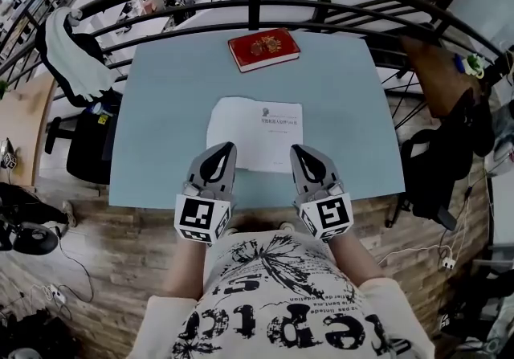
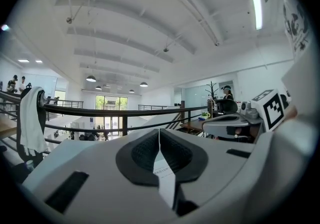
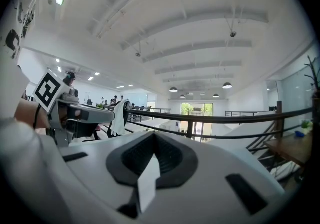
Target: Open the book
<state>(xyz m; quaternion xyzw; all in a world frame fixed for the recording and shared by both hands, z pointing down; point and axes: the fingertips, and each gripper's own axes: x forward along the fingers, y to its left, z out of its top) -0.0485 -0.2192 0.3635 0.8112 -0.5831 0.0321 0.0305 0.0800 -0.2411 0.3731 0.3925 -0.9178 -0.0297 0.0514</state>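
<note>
Jaws pressed together on left gripper (image 1: 222,150) and right gripper (image 1: 299,152), over one white booklet (image 1: 257,126); one red book (image 1: 263,49) beyond.

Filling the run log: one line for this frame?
left gripper: shut on booklet near edge | right gripper: shut on booklet near edge | booklet: centre of table | red book: closed, far edge

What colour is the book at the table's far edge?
Book is red with gold; best in head view.
</note>
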